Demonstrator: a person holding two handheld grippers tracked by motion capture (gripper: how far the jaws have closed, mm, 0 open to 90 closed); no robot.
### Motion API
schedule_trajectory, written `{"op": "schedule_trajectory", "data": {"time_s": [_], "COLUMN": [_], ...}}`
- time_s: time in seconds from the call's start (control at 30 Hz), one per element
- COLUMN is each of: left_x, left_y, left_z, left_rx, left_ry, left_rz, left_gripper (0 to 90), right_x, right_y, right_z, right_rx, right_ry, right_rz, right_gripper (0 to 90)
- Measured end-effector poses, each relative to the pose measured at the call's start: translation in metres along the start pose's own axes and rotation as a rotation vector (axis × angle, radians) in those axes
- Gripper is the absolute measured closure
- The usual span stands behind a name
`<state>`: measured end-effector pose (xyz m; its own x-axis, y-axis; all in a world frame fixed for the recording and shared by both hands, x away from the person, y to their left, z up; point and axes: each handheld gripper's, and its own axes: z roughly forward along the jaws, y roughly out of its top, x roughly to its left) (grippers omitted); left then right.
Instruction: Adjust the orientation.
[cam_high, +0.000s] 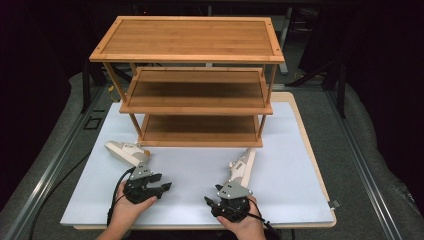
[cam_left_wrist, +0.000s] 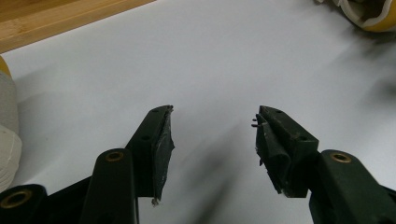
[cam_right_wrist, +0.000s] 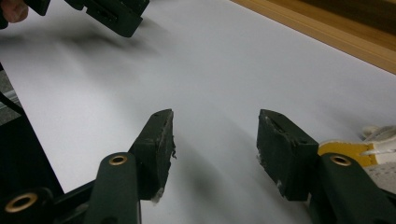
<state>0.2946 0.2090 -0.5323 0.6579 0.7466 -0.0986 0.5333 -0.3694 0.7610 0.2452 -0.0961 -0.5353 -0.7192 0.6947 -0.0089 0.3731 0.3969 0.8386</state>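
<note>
Both tools stand with jaws apart and hold nothing; I take the shelf rack (cam_high: 192, 75) as my landmark throughout.

High view: the left tool (cam_high: 161, 189) and the right tool (cam_high: 211, 201) hover over the white counter (cam_high: 300, 150), on the near side of the rack. The left shoe (cam_high: 126, 151) lies near the rack's front left foot, beside the left tool, its long axis running left to right with a slight slant. The right shoe (cam_high: 244, 166) lies near the rack's front right foot, its long axis running toward the rack. Each shoe sits just beyond the hand on its own side, so I judge each tool nearest to its own shoe. Neither tool points at its shoe; both tips aim inward, toward each other.

Left gripper view: jaws parted, bare counter between them. The rack's bottom board (cam_left_wrist: 56, 18) crosses the upper left corner; one shoe (cam_left_wrist: 8, 135) shows at the left edge, the other shoe (cam_left_wrist: 369, 14) at the upper right.

Right gripper view: jaws parted, nothing between the pads. A shoe (cam_right_wrist: 369, 149) lies just behind the right-hand jaw; the rack's board (cam_right_wrist: 327, 28) runs across the upper right.
</note>
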Motion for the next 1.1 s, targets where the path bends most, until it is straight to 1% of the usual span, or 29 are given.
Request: {"op": "schedule_trajectory", "data": {"time_s": [0.2,0.23,0.27,0.3,0.33,0.5,0.57,0.8,0.87,0.97,1.1], "left_x": [0.0,0.001,0.002,0.002,0.003,0.003,0.003,0.004,0.004,0.006,0.006], "left_y": [0.0,0.0,0.0,-0.001,-0.001,-0.001,-0.001,0.0,0.0,0.0,0.001], "left_z": [-0.002,-0.002,-0.003,-0.003,-0.003,-0.003,-0.003,-0.005,-0.006,-0.009,-0.01], "left_rx": [-0.002,-0.003,-0.003,-0.008,-0.006,-0.004,-0.002,-0.013,-0.018,-0.021,-0.023], "left_ry": [0.006,0.007,0.007,0.009,0.007,0.009,0.008,0.01,0.012,0.012,0.01], "left_rz": [-0.002,-0.005,-0.008,-0.018,-0.022,-0.023,-0.024,-0.025,-0.035,-0.035,-0.045], "left_gripper": [45.4,45.4,45.4,45.4,45.4,45.4,45.4,45.4,45.4,45.3,45.2], "right_x": [-0.001,-0.001,-0.002,-0.002,-0.003,-0.004,-0.005,-0.004,-0.004,-0.005,-0.005], "right_y": [0.0,0.001,0.001,0.001,0.0,0.0,0.0,0.0,0.001,0.001,0.001], "right_z": [-0.001,-0.001,-0.001,-0.001,-0.001,-0.002,-0.002,-0.001,-0.002,-0.002,-0.002], "right_rx": [-0.002,0.005,0.011,0.011,0.007,0.01,0.009,0.005,0.003,0.0,-0.001], "right_ry": [0.003,-0.007,-0.01,-0.01,0.002,-0.005,0.003,0.008,0.006,0.01,0.014], "right_rz": [0.006,0.005,0.015,0.015,0.024,0.025,0.036,0.031,0.039,0.042,0.041], "right_gripper": [46.6,46.6,46.2,46.2,45.5,43.4,42.7,42.4,42.0,41.9,41.9]}}
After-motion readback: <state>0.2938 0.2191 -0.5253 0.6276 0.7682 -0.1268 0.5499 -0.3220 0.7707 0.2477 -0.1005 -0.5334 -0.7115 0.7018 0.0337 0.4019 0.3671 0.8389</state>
